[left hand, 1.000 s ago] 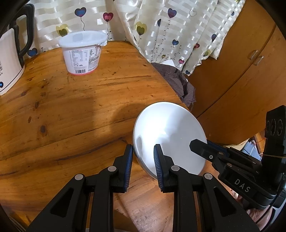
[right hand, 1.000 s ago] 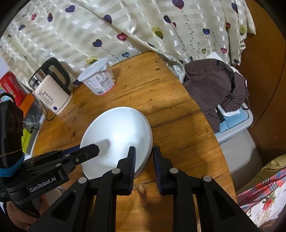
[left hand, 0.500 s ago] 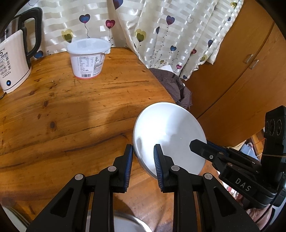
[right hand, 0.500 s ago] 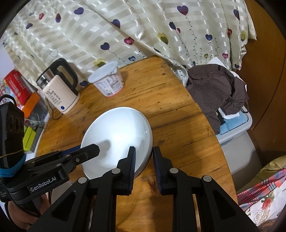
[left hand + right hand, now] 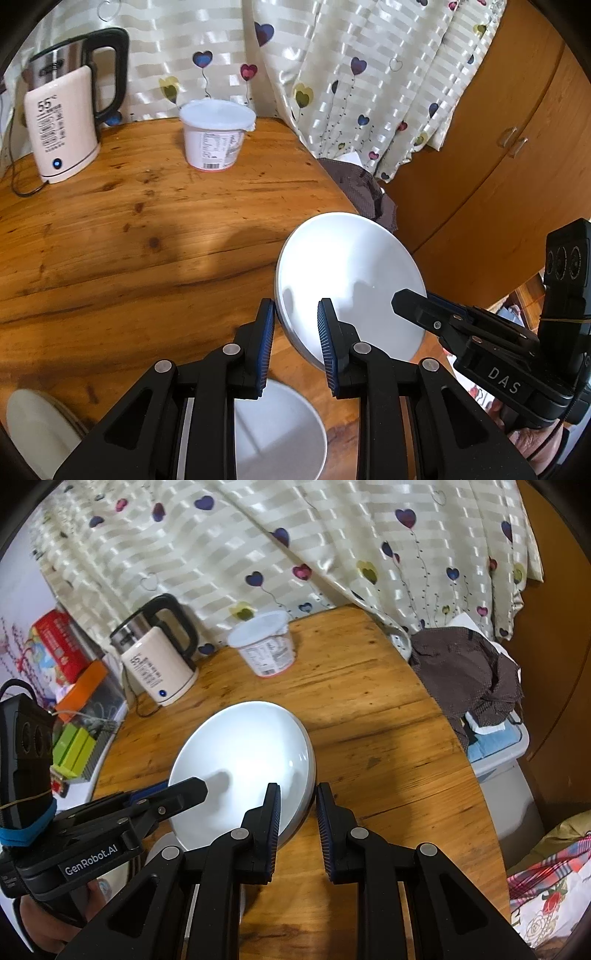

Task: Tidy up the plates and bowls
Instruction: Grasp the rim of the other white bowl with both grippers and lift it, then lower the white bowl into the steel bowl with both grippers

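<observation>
A white plate (image 5: 347, 280) hangs tilted above the wooden table (image 5: 110, 240), held from two sides. My left gripper (image 5: 295, 321) is shut on its near-left rim, one pad under the plate and one on its face. On the opposite rim my right gripper (image 5: 297, 805) is shut, with the plate (image 5: 240, 760) reaching away to the left. Each gripper shows in the other's view: the right gripper (image 5: 410, 299) and the left gripper (image 5: 192, 786). Below my left fingers a white bowl (image 5: 280, 432) sits on the table. Another white dish (image 5: 33, 428) lies at the lower left edge.
A cream electric kettle (image 5: 62, 122) and a white lidded tub (image 5: 216, 134) stand at the back of the table by the heart-print curtain (image 5: 369, 74). Past the table's right edge are a brown cloth (image 5: 469, 672) on a plastic bin and a wooden cabinet (image 5: 498, 147).
Both grippers have risen and drawn back with the plate still held. The kettle and tub now sit lower in view, and the white bowl under my left gripper has appeared.
</observation>
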A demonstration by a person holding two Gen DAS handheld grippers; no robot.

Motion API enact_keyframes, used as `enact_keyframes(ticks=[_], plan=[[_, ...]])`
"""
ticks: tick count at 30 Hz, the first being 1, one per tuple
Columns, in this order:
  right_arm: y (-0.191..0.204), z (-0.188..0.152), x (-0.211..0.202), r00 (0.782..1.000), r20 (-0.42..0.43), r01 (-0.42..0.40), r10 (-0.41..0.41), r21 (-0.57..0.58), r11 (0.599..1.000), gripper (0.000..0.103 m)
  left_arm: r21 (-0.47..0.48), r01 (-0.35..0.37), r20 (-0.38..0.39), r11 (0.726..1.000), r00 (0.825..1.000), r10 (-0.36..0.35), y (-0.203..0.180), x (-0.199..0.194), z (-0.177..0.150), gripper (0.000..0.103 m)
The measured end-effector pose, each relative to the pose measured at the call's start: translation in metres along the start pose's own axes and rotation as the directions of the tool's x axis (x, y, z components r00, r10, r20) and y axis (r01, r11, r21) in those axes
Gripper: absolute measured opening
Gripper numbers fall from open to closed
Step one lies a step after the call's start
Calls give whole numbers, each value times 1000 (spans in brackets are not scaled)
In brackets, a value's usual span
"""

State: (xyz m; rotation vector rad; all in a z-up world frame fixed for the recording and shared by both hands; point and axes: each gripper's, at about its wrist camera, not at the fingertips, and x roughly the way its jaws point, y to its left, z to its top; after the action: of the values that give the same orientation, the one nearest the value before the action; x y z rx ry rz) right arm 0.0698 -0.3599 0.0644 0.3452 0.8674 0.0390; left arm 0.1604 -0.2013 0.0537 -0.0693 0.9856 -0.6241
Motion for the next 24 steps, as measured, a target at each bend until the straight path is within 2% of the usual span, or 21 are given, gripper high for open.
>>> enact_keyframes(ticks=[13, 24], plan=[[32, -18, -13, 999, -13, -45, 44, -38, 998, 19, -23, -26, 32, 999, 999, 26, 13, -40, -26, 25], [53, -34, -7, 996, -60, -72, 68, -76, 994, 19, -65, -59, 24, 996, 998, 60, 30, -51, -47, 25]])
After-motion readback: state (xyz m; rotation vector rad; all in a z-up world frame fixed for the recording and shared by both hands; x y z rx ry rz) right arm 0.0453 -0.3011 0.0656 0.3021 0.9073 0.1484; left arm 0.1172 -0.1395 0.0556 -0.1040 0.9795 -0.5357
